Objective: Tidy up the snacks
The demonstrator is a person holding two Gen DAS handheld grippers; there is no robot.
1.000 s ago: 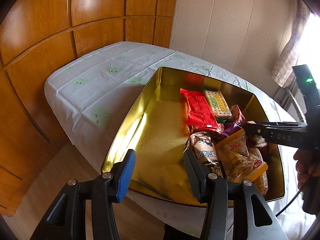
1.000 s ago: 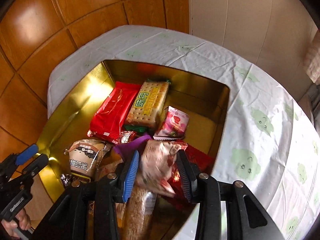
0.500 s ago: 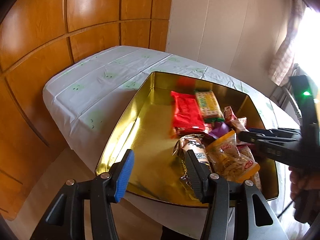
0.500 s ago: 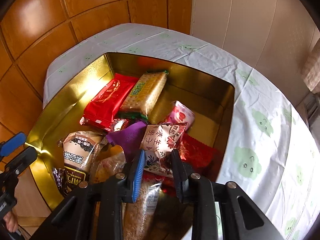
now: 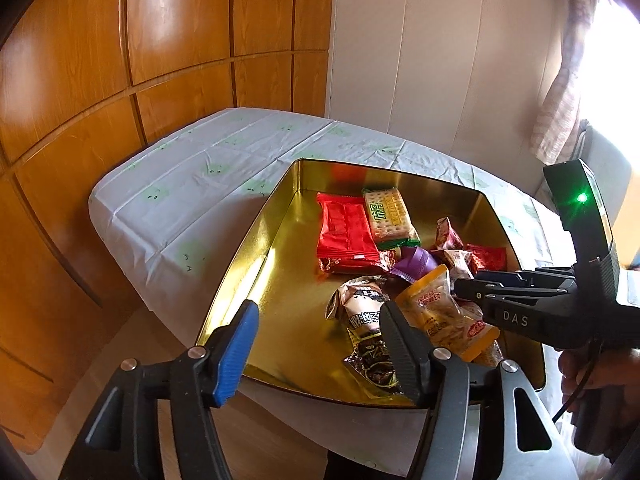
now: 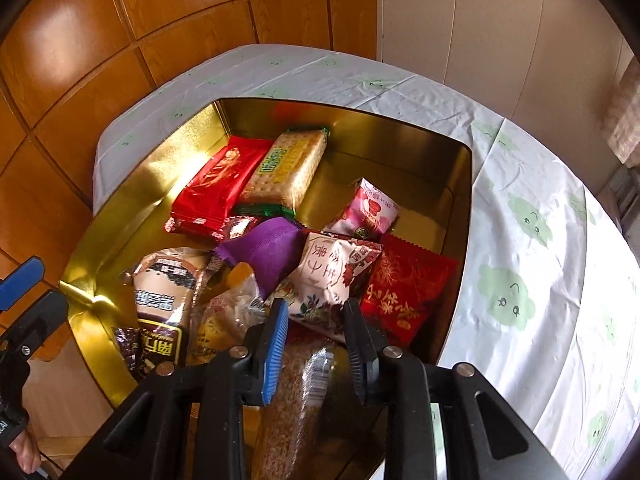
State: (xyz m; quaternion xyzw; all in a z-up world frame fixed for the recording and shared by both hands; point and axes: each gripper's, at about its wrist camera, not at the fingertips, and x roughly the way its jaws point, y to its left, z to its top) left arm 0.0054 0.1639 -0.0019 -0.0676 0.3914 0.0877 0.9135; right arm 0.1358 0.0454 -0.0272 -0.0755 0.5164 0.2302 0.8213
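The left half of the gold tin (image 5: 280, 256) is bare floor — I could come down there freely, with only its upright walls to clear. The right half is crowded: the red packet (image 5: 346, 232) and cracker pack (image 5: 390, 216) lie at the far end, and the brown sachet (image 5: 362, 312) and yellow bag (image 5: 436, 312) are heaped near my left jaws, which are opening with nothing between them. My right gripper (image 5: 480, 292) reaches across that heap. The worktop (image 6: 520, 208) around the tin is open — though its far edge looks close to the wooden wall (image 5: 180, 40).
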